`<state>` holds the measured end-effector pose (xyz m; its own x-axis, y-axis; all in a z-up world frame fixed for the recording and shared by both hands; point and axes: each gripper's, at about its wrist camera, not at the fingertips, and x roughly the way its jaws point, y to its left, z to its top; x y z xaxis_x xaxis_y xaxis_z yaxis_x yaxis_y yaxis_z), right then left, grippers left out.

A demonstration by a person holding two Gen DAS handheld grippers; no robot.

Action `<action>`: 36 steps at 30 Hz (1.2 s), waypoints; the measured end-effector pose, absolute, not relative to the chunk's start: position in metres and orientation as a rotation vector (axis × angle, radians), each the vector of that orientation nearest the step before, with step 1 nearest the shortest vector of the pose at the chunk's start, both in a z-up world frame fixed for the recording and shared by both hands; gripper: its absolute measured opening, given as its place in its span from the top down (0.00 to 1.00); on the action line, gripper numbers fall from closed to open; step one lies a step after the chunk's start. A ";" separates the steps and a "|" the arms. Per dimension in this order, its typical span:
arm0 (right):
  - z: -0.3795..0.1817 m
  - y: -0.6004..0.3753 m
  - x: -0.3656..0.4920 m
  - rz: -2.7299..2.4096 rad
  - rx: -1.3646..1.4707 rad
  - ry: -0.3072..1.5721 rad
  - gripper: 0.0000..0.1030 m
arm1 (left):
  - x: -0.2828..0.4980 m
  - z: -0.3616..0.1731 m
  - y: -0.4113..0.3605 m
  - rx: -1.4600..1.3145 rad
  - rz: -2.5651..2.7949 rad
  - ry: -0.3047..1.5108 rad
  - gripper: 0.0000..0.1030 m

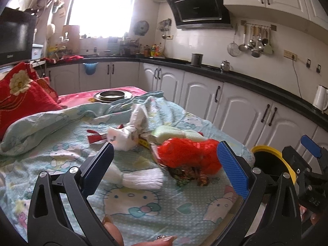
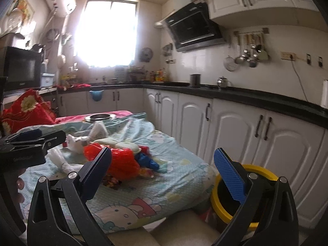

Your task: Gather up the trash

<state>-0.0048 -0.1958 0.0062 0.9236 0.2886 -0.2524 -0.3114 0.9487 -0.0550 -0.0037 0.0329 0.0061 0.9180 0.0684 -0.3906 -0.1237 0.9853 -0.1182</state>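
A: What do we have in front of us?

B: We are looking at a bed covered by a light blue cartoon-print sheet, with the trash heaped near its middle. Closest to our left gripper lies a crumpled red plastic bag, and under its near edge we see a dark printed wrapper.

A: And the paper?

B: A twisted white tissue lies flat on the sheet between the left gripper's fingers, nothing touching it. Farther back we see a second bunched white tissue, with a small red and white wrapper just beside it.

A: How do our grippers stand?

B: Both are spread wide and hold nothing. The left one hangs over the sheet, facing the pile. The right gripper sits off the bed's right side, its blue finger pad in front of the bin.

A: Where is that bin?

B: The yellow-rimmed black bin stands on the floor, right against the bed's corner and in front of the white cabinets. From the right wrist view we also spot a crumpled blue bag beside the red one.

A: Anything else on the bed?

B: A round metal pan rests at the far end, and red pillows sit at the left.
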 end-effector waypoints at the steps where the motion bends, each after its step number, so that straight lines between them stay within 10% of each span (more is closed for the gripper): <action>1: 0.007 -0.193 -0.003 0.324 -0.099 0.251 0.06 | -0.003 0.006 0.038 -0.146 0.113 0.397 0.10; 31: -0.048 -0.108 0.108 0.538 -0.146 0.540 0.07 | 0.039 -0.065 0.156 -0.403 0.353 0.655 0.10; 36: -0.054 -0.108 0.117 0.571 -0.144 0.581 0.34 | 0.046 -0.081 0.163 -0.484 0.289 0.717 0.10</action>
<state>0.1168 -0.1082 -0.0538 0.6870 0.4681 -0.5558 -0.5473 0.8365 0.0281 0.0461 0.1634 -0.0814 0.7210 0.0891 -0.6872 -0.4126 0.8520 -0.3224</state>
